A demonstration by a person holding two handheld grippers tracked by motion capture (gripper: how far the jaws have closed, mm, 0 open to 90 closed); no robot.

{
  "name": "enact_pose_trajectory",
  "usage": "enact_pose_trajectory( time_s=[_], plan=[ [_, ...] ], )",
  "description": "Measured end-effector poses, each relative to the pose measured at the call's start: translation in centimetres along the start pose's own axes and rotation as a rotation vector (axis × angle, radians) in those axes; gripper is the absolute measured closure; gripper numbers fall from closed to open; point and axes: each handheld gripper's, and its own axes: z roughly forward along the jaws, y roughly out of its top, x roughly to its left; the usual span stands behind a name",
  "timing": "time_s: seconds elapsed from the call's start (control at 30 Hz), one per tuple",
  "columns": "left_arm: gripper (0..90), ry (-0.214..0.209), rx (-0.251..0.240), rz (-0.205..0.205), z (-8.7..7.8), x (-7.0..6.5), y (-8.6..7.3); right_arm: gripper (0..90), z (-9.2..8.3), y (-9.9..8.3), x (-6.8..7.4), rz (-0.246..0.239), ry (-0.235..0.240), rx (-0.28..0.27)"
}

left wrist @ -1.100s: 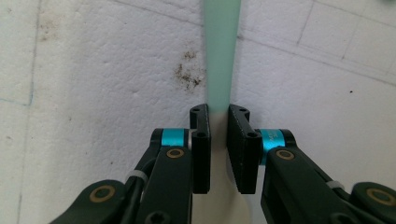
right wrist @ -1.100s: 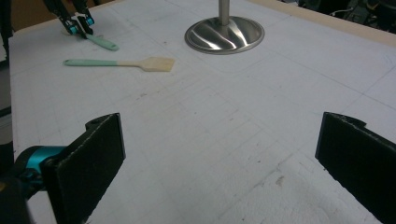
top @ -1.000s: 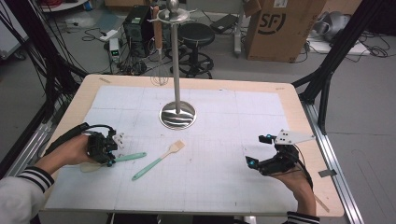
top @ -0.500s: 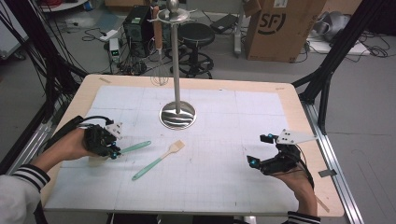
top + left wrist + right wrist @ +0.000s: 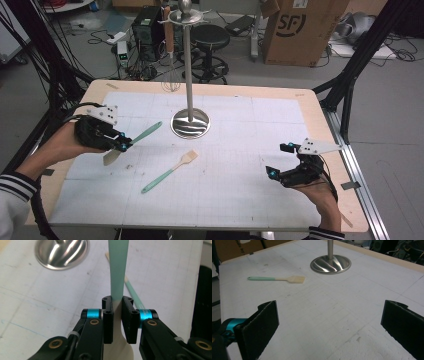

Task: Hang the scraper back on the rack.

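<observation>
My left gripper (image 5: pixel 121 145) is shut on a spatula (image 5: pixel 146 133) with a teal handle and a pale head, held off the mat at the left. In the left gripper view the jaws (image 5: pixel 117 302) pinch its neck, and the teal handle (image 5: pixel 118 270) points away from me. A second teal-handled spatula (image 5: pixel 169 172) lies flat mid-mat, also seen in the right gripper view (image 5: pixel 277 278). My right gripper (image 5: pixel 276 160) rests low at the right, open, with nothing between its jaws (image 5: pixel 329 307).
A steel utensil stand rises from a round base (image 5: pixel 190 123) at the centre back of the mat. A whisk (image 5: pixel 171 82) hangs from its top. The wooden table edge (image 5: pixel 350 200) runs close to my right hand. A cardboard box (image 5: pixel 300 30) sits on the floor beyond.
My left gripper has risen with the spatula, lifting it off the mat. The right gripper and the other spatula have stayed where they were.
</observation>
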Motion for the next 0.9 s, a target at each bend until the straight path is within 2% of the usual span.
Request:
enact_pose_trajectory(
  time_s=[0.1, 0.17, 0.23, 0.63, 0.9],
  plan=[
    [80.6, 0.015, -0.057, -0.033, -1.3, 0.1, 0.9, 0.1, 0.0, 0.0, -0.1, 0.001, -0.001, -0.001],
    [80.6, 0.036, -0.083, -0.038, -2.2, 0.1, 1.5, 0.1, 0.0, 0.0, -0.1, 0.002, 0.0, 0.001],
    [80.6, 0.037, -0.106, -0.046, -3.1, 0.1, 2.2, 0.1, 0.1, 0.0, -0.2, 0.003, 0.001, 0.001],
    [80.6, 0.089, -0.175, -0.034, -7.0, -0.5, 6.5, 0.1, 0.2, -0.1, -0.3, 0.001, 0.005, 0.006],
    [80.7, 0.134, -0.19, -0.023, -9.1, -1.0, 9.0, 0.1, 0.2, -0.1, -0.3, 0.005, 0.005, 0.003]
  ],
)
